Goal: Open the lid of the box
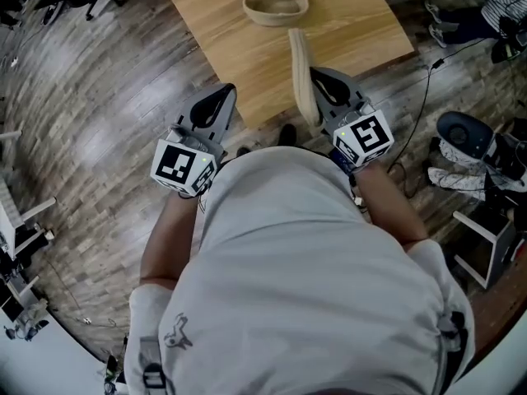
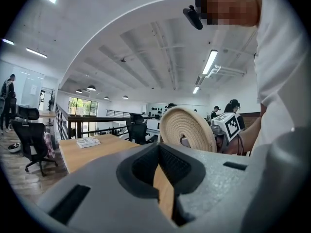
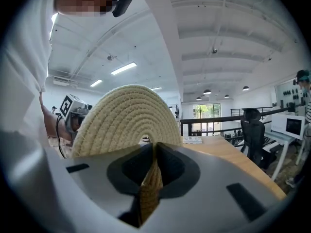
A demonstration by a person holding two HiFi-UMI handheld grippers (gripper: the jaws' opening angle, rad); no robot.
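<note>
A grey-brown plank floor (image 1: 90, 130) is running under a pale wooden table (image 1: 222, 56). A white beamed ceiling (image 2: 146, 47) is carrying glowing strip lights (image 2: 210, 62). Daylight is coming through a far window (image 2: 78, 106) behind a dark railing (image 2: 97, 117). A black office chair (image 2: 31, 135) is standing near the table, and a cable (image 1: 426, 97) is trailing across the floor.

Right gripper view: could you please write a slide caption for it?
Right gripper clamps the woven lid on edge, wooden table beyond.
</note>
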